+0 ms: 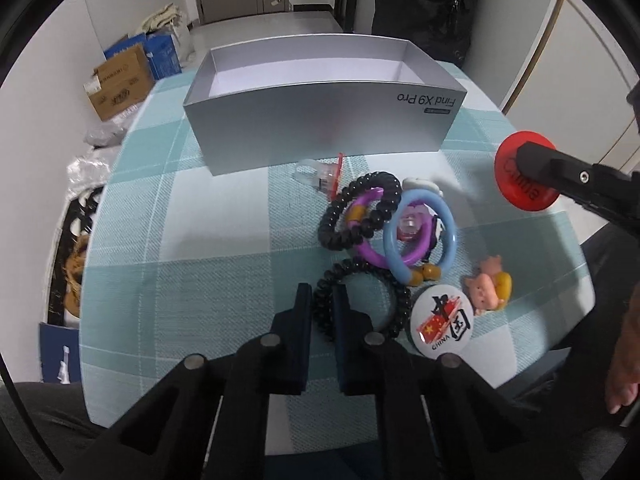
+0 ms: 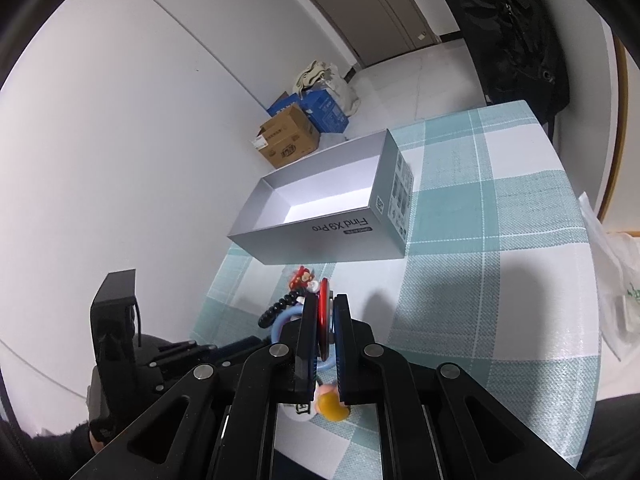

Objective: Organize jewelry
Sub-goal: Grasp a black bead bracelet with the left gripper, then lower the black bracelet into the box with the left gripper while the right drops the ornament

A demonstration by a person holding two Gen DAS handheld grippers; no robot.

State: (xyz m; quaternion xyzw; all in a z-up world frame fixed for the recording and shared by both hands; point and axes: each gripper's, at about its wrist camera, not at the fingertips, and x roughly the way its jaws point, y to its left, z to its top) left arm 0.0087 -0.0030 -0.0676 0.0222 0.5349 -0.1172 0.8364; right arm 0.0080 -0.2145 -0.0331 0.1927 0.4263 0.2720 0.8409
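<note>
An open grey box (image 1: pixel 320 120) marked Find X9 Pro stands at the far side of the checked cloth; it also shows in the right wrist view (image 2: pixel 320 216) and looks empty. My left gripper (image 1: pixel 322 300) is shut on a black coil hair tie (image 1: pixel 360 304) lying on the cloth. My right gripper (image 2: pixel 324 312) is shut on a red round badge (image 2: pixel 323 312), held edge-on above the pile; the left wrist view shows the badge (image 1: pixel 516 184) in the air at the right. Another black coil tie (image 1: pixel 352 208), purple ring (image 1: pixel 372 232) and blue ring (image 1: pixel 424 240) lie tangled.
A white China badge (image 1: pixel 442 320) and a pink pig charm (image 1: pixel 490 284) lie near the front right. A clear clip with red parts (image 1: pixel 320 172) lies by the box. Cardboard boxes (image 1: pixel 120 84) sit on the floor to the left. A person's hand (image 1: pixel 624 360) is at the right edge.
</note>
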